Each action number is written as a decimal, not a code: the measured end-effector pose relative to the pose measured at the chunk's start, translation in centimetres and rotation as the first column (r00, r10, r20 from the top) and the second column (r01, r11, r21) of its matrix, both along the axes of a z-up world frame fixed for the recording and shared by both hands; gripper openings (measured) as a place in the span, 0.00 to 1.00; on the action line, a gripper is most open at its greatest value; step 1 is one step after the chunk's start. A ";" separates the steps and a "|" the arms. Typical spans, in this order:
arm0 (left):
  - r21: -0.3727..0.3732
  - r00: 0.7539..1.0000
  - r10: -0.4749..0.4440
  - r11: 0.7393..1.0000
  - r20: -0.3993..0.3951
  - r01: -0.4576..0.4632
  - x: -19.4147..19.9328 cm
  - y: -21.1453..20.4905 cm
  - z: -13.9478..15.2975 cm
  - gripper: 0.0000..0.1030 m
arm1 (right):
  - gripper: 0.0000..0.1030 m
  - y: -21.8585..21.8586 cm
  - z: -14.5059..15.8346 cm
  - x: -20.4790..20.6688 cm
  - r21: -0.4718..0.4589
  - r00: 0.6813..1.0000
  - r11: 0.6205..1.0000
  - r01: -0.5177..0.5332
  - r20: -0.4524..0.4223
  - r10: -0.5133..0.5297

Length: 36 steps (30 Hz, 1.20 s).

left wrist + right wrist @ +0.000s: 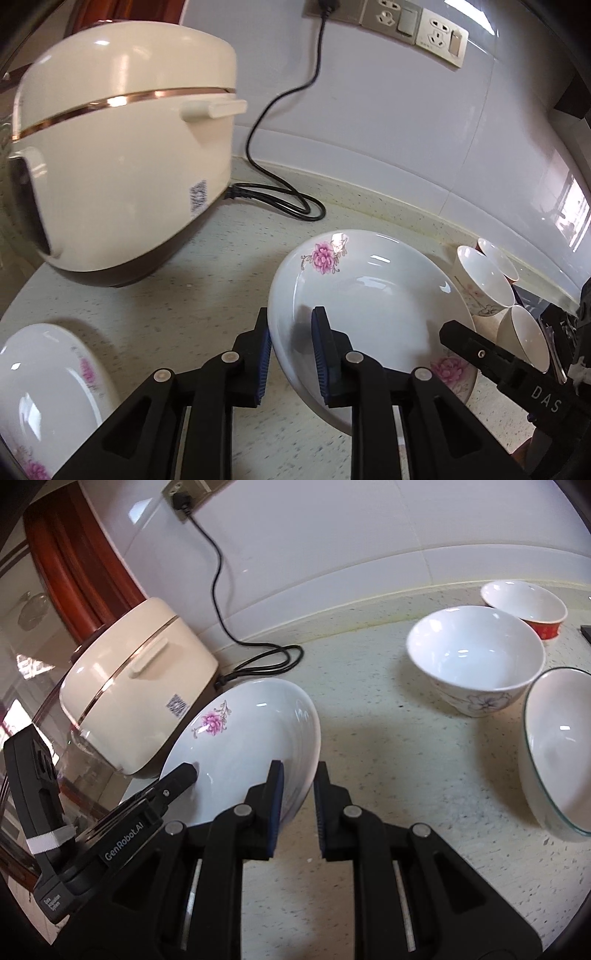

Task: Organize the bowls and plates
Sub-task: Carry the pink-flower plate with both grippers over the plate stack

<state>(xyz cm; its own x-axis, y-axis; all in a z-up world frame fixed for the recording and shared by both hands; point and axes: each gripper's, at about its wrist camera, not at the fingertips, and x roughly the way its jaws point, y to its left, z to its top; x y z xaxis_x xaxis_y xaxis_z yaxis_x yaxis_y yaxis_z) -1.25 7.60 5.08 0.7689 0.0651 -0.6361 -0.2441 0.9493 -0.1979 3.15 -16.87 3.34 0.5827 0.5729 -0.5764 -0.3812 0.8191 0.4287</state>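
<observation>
A white plate with pink flowers is held tilted above the counter. My left gripper is shut on its left rim, one blue pad inside the plate and one under it. My right gripper is shut on the same plate at its right rim. A second flowered plate lies on the counter at the lower left of the left wrist view. Three bowls stand to the right: a white flowered bowl, a red-sided bowl and a green-rimmed bowl.
A cream rice cooker stands at the back left, its black cord coiled on the speckled counter and running up to wall sockets. The tiled wall bounds the back. A wooden door frame is at the left.
</observation>
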 end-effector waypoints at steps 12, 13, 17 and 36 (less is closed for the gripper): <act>-0.014 0.997 0.083 0.996 -0.005 -0.083 -3.8 3.3 1.3 0.23 | 0.21 3.5 1.2 -3.0 -0.019 0.985 0.987 -0.160 0.064 0.161; -0.015 0.996 0.085 0.996 -0.005 -0.085 -4.1 3.4 1.3 0.23 | 0.21 3.7 1.2 -3.1 -0.020 0.983 0.986 -0.168 0.068 0.169; -0.011 0.995 0.096 0.995 -0.002 -0.096 -5.3 3.7 1.6 0.24 | 0.21 4.2 1.4 -3.7 -0.017 0.975 0.979 -0.202 0.086 0.203; 0.024 0.984 0.177 0.984 -0.005 -0.177 -11.2 7.0 2.4 0.30 | 0.23 9.4 1.4 -7.6 -0.035 0.925 0.933 -0.358 0.123 0.359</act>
